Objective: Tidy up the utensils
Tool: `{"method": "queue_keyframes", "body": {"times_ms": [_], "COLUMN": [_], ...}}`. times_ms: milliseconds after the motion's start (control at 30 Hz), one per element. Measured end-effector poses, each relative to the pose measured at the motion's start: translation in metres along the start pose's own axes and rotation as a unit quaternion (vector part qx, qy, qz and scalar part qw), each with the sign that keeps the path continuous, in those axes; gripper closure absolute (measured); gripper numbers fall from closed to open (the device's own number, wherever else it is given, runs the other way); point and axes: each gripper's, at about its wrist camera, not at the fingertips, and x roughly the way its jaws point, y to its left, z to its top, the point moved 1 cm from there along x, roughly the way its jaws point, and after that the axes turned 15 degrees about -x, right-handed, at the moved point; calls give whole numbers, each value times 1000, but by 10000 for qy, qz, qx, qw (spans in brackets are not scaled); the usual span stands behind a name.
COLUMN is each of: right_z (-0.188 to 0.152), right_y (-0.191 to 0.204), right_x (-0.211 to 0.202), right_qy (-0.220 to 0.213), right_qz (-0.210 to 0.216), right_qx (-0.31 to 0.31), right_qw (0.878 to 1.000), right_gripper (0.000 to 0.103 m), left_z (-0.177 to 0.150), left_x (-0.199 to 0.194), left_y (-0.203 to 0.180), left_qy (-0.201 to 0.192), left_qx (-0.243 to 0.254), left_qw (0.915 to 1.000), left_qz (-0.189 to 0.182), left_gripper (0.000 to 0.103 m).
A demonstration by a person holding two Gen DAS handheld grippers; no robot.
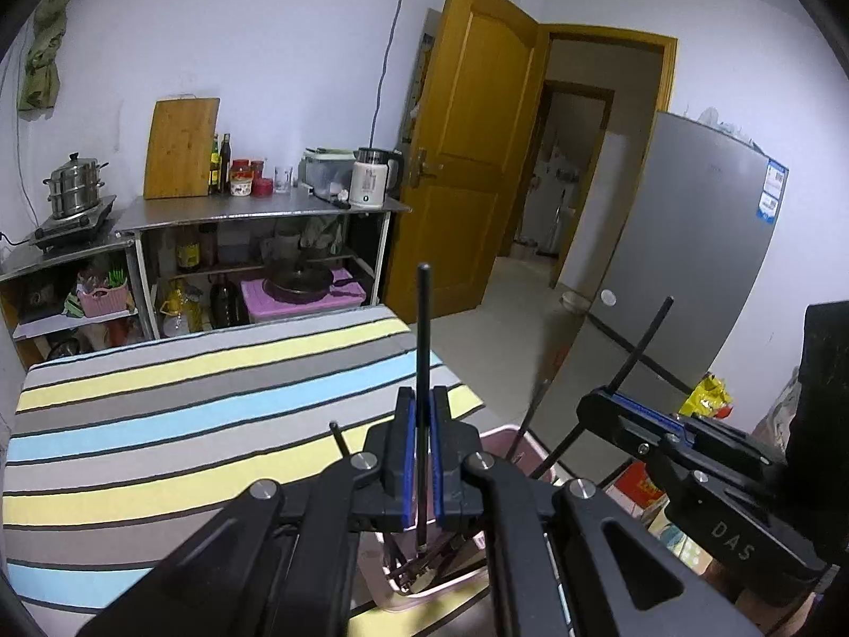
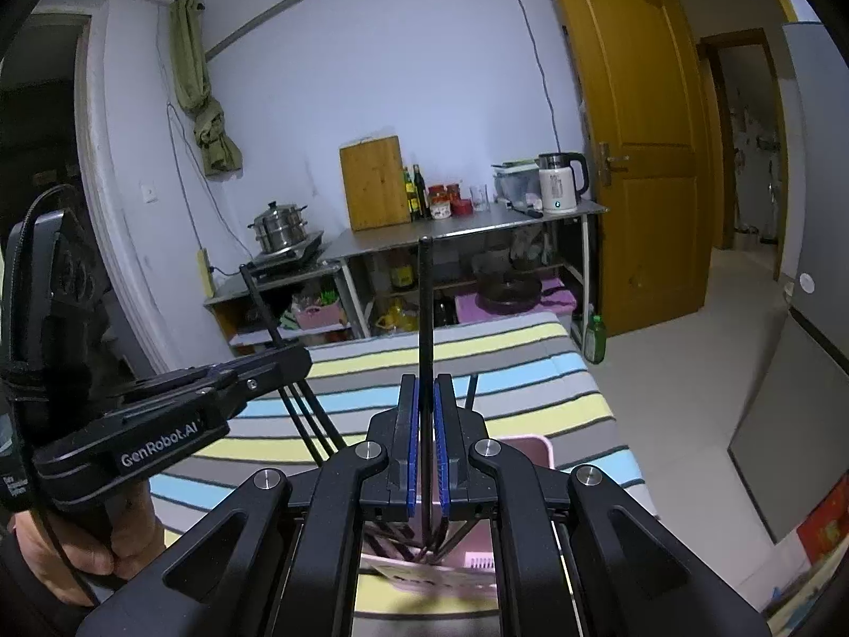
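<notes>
Both wrist views close over fingers (image 1: 443, 456), sharing striped table (image 2: 530, 339).

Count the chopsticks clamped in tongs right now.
2. One chopstick stands upright in the left tongs; the other chopstick stands upright in the right tongs. More lie loose in the pink basket below, partly hidden.

Home kitchen corner, steel counter (image 2: 467, 225) with kettle (image 2: 560, 183), steamer pot (image 2: 278, 225), cutting board (image 2: 374, 183), fridge (image 1: 684, 260)

Both grippers clamped, held side by side

The left gripper (image 1: 423, 414) and right gripper (image 2: 426, 403) are each closed and angled slightly downward.
</notes>
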Motion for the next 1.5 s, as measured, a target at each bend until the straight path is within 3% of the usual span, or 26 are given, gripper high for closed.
{"method": "queue_keyframes", "body": {"times_ms": [467,667,1033,1500], "right_z": [-26,-23,-20,-39], "right_y": [6,9,18,34], "right_x": [22,13,-17,-52], "right_qy": [545,447,255,156], "right_qz": [187,91,-50,-123], "right_qx": [-73,-112,-174,-165], "right_qw": [9983,9989,9995,9997], "right_gripper": [97,89,86,85], "left_z": [-15,-11,-13,-46], "left_x": [8,-3,-43,-85], "left_y": [6,9,13,8], "left_qy": [303,205,-66,-348], "left_qx": [-35,-67,-104,66], "left_qw": [9995,9998,9999,9993], "left_qz": [47,2,-61,104], "left_gripper": [97,96,96,96]}}
